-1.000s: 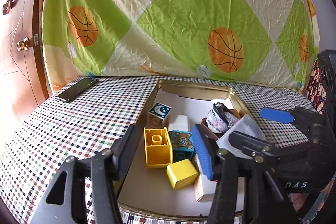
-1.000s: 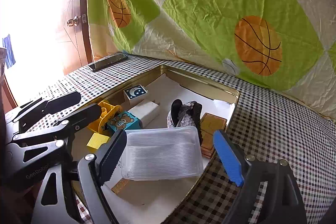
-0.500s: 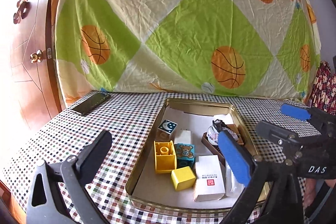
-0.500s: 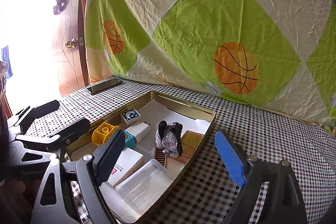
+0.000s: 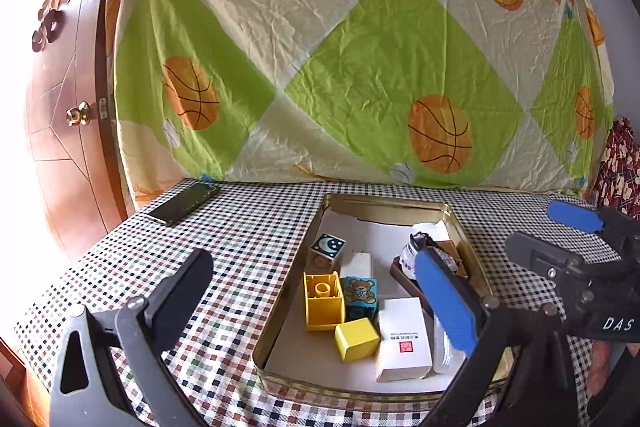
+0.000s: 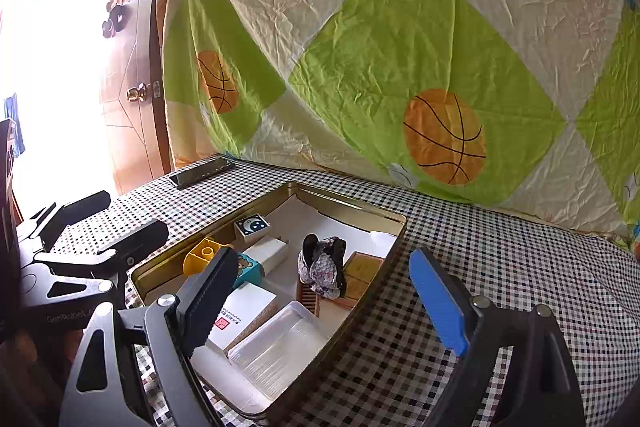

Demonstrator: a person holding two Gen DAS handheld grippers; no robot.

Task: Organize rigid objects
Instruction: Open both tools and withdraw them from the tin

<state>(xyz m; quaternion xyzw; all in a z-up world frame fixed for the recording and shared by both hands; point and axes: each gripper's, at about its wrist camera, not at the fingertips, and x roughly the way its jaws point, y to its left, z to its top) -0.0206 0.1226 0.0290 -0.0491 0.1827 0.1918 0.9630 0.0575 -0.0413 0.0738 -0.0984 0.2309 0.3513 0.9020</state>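
Observation:
A gold tin tray [image 5: 384, 201] on the checked tablecloth holds a yellow hollow brick [image 5: 323, 301], a teddy block [image 5: 360, 293], a yellow cube [image 5: 356, 339], a white box [image 5: 404, 343], a moon block [image 5: 328, 245] and a patterned bundle [image 6: 324, 263]. A clear plastic container [image 6: 276, 343] lies at the tin's near right corner. My left gripper [image 5: 316, 299] hangs open above the tin's near left side, nothing between its fingers. My right gripper [image 6: 322, 301] is open over the tin's near right edge, holding nothing.
A black phone [image 5: 184, 203] lies at the table's far left corner. A basketball-print sheet [image 5: 360, 67] hangs behind the table. A wooden door with a brass knob [image 5: 78, 115] stands at the left. Bare checked cloth [image 6: 520, 267] stretches right of the tin.
Both grippers have pulled back and up from the tin. The left jaws opened wide, leaving the white box lying in the tin. The clear container now rests in the near corner.

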